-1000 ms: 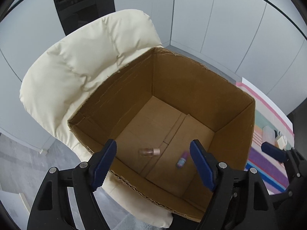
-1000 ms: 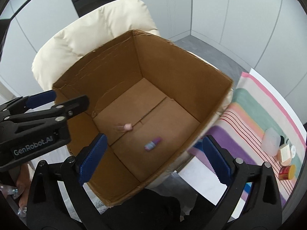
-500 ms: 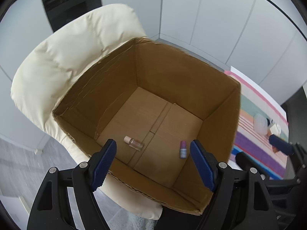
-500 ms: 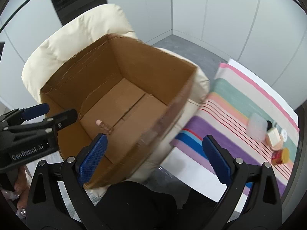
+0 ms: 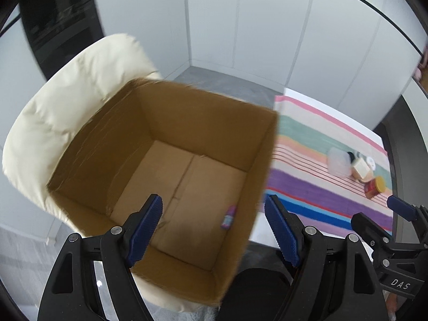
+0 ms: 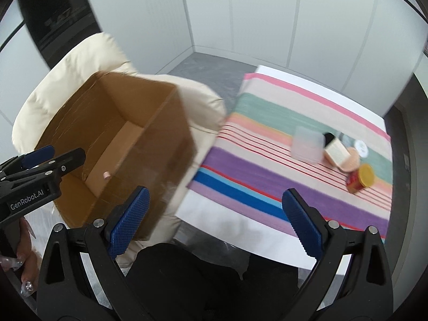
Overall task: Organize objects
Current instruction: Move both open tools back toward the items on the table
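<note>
An open cardboard box (image 5: 128,133) (image 6: 171,144) sits on a cream padded chair (image 5: 67,101). A small purple bottle (image 5: 228,217) lies on its floor, and a pink-capped bottle (image 6: 106,174) shows in the right wrist view. My left gripper (image 5: 214,227) is open and empty above the box's near right corner. My right gripper (image 6: 214,214) is open and empty over the gap between chair and table. On the striped cloth (image 6: 267,144) lie a clear container (image 6: 307,144), a beige box (image 6: 337,154), a round pink item (image 6: 351,161) and a yellow-lidded red jar (image 6: 361,179).
The striped cloth covers a white table (image 6: 230,219) to the right of the chair. Grey floor and white wall panels lie behind. A dark panel (image 5: 56,26) stands at the back left. A small white round lid (image 6: 361,144) lies by the objects.
Both grippers have swung to the right, away from the box and toward the striped table. Both stay open and empty. The two bottles rest in the box.
</note>
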Motion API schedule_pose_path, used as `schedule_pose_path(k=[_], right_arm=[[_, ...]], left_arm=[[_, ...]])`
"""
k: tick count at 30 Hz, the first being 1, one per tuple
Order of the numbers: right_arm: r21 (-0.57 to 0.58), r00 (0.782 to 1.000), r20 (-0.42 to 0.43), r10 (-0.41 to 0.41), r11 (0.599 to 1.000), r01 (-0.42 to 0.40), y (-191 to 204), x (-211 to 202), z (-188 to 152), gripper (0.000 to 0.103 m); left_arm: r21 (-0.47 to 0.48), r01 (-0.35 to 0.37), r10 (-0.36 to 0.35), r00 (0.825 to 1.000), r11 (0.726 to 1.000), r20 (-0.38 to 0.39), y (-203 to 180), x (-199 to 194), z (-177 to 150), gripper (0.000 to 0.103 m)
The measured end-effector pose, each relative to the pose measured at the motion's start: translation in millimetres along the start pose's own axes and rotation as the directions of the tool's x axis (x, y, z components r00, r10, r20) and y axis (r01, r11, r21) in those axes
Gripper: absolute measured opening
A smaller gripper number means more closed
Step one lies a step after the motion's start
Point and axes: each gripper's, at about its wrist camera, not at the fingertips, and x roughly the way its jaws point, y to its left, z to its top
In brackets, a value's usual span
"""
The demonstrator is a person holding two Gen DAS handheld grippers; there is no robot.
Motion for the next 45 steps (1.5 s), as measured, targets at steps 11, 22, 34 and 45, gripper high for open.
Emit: schedule_pose_path(k=[11,22,34,45], right_arm=[[0.134,0.996,0.011,-0.084,0.988,0.082,-79.6,-25.6,-24.9,0.101],[0.262,0.989,-0.010,-0.146,0.954,0.143,-159.3,-40.9,-55.7,0.101],[0.350,0.983,-0.051,-0.176,0.919,0.182,-223.6,-25.5,-87.0,0.101],[0.375,0.980,-0.059,-0.189,0.906,0.197,-276.1,9.7,-93.8,0.101]], left_arm=[[0.152,0.053,-0.056,0.998,0.987,0.020,-86.0,-0.3,7.6,0.080],[0.273,0.104,-0.108,0.994,0.957,0.000,-162.8,4.8,5.6,0.080],[0.386,0.130,-0.150,0.988,0.913,0.023,-231.6,10.3,-3.6,0.081],[0.470,0.126,-0.126,0.992,0.874,-0.032,-281.7,82.3,-7.4,0.089]])
